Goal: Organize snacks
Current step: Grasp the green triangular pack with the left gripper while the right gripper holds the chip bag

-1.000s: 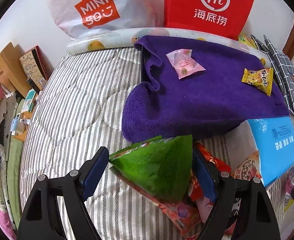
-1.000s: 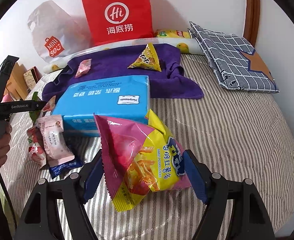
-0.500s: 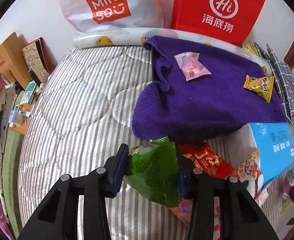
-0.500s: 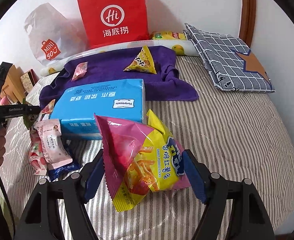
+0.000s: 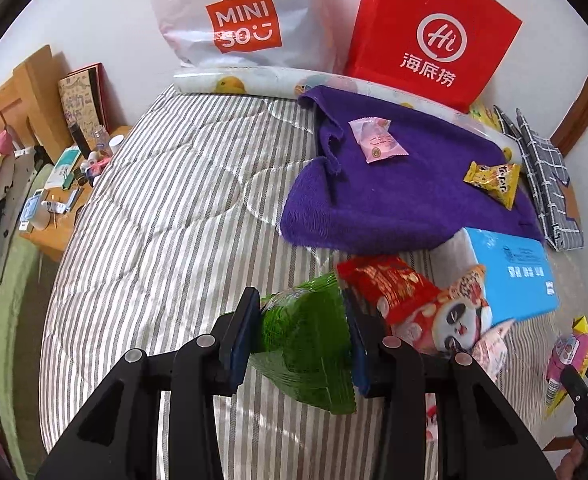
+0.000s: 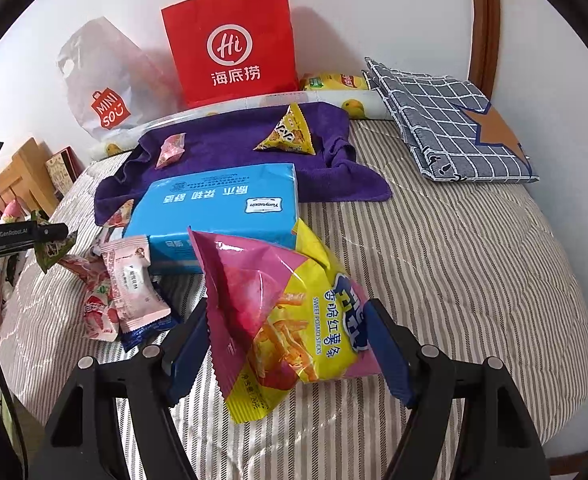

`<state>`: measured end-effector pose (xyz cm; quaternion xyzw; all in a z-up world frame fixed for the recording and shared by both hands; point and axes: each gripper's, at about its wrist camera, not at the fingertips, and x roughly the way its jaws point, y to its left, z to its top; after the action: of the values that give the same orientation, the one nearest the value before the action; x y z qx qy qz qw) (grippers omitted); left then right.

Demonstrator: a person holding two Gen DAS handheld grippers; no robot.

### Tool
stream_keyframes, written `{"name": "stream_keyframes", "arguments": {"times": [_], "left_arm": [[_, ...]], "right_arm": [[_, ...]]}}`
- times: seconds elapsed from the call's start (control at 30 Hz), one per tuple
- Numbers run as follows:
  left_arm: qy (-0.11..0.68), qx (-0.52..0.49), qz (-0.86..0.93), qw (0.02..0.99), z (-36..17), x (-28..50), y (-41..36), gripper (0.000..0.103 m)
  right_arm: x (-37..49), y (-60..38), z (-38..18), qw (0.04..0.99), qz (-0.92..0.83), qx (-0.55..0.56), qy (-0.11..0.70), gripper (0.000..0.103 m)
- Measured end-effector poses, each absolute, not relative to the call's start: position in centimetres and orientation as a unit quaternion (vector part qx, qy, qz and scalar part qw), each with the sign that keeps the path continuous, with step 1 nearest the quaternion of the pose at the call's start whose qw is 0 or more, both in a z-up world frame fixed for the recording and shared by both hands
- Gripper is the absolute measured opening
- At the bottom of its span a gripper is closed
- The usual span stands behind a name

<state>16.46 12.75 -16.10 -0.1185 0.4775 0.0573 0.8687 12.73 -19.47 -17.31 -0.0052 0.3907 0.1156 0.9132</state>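
Green snack bag (image 5: 308, 344) is now pinched tight in your left claw (image 5: 302, 338), which just closed on it near the pile, while your right claw (image 6: 290, 344) grips the pink-and-yellow chip bag (image 6: 290, 316), so both can go to the far purple towel (image 5: 406, 196)

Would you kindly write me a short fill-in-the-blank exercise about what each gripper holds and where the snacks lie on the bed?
1. The left gripper is shut on a ____ packet.
2. The right gripper holds a bag of sweet potato ____.
3. The yellow triangular snack lies on the ____ towel.
4. The red paper bag stands against the ____.

Missing words: green; sticks; purple; wall
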Motion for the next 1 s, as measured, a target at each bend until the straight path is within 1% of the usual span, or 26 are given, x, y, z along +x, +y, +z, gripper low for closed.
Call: {"name": "stream_keyframes", "arguments": {"times": [0.5,1.0], "left_arm": [[0.465,-0.139,0.05,0.873,-14.8,14.0,13.5,0.04],[0.462,-0.135,0.02,0.876,-14.2,12.8,11.4,0.04]], "right_arm": [[11.7,-19.0,-16.8,0.915,0.106,-0.003,0.39,0.073],[11.2,-18.8,-16.5,0.917,0.107,-0.002,0.384,0.073]]}}
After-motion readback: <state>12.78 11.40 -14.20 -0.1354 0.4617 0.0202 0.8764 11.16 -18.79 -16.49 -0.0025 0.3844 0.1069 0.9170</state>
